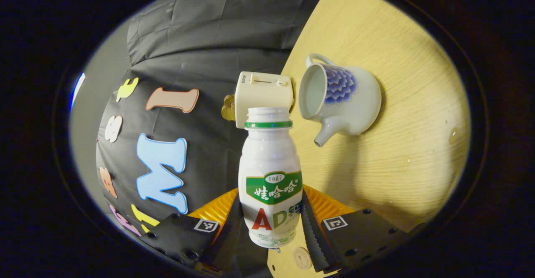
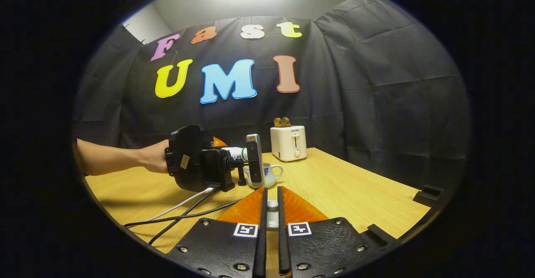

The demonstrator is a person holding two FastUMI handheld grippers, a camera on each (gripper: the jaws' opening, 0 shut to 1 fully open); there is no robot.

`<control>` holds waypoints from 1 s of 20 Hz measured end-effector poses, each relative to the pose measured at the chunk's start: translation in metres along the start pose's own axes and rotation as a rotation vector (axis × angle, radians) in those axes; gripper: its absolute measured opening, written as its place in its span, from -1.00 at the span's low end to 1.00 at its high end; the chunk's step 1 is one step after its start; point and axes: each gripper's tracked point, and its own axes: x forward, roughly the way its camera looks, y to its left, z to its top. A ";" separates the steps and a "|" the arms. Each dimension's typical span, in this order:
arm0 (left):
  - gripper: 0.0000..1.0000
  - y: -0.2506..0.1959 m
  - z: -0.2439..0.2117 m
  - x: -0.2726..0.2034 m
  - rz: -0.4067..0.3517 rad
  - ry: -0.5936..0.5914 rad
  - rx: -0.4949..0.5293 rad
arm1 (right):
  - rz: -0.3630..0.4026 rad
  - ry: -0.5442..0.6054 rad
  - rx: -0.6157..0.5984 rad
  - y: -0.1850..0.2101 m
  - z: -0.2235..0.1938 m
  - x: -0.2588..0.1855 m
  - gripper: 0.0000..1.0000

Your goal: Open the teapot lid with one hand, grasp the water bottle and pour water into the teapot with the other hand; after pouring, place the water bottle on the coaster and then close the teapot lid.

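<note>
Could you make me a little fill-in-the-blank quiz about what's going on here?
1. The left gripper is shut on the ____.
2. The teapot on the table has its lid ____.
3. Behind the teapot stands a cream ____.
4. The right gripper pinches the small teapot ____.

Missing: bottle; off; toaster; lid

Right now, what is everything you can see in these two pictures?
water bottle: one, white with green label and green neck ring, uncapped, tipped toward the teapot, gripped between the left gripper's fingers.
teapot: one, white with blue flower, lid off, on the table.
teapot lid: one, pale knob, pinched in the right gripper.
toaster: one, cream, at the table's back edge.
coaster: one, round, tan, on the table under the bottle.
table: one, light wood.
cables: white and black, on the table.
left gripper: shut on the bottle.
right gripper: shut on the lid.
hand: one, holding the left gripper.
</note>
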 end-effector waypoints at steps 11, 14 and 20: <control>0.62 0.002 0.004 -0.001 0.000 0.014 0.131 | -0.001 -0.005 0.011 -0.002 0.002 -0.005 -0.77; 0.62 0.001 0.003 0.000 -0.017 0.019 0.143 | 0.002 0.000 0.018 -0.002 0.002 -0.005 -0.77; 0.51 0.002 0.004 0.001 -0.017 0.019 0.185 | -0.003 0.003 0.029 -0.005 0.001 -0.005 -0.76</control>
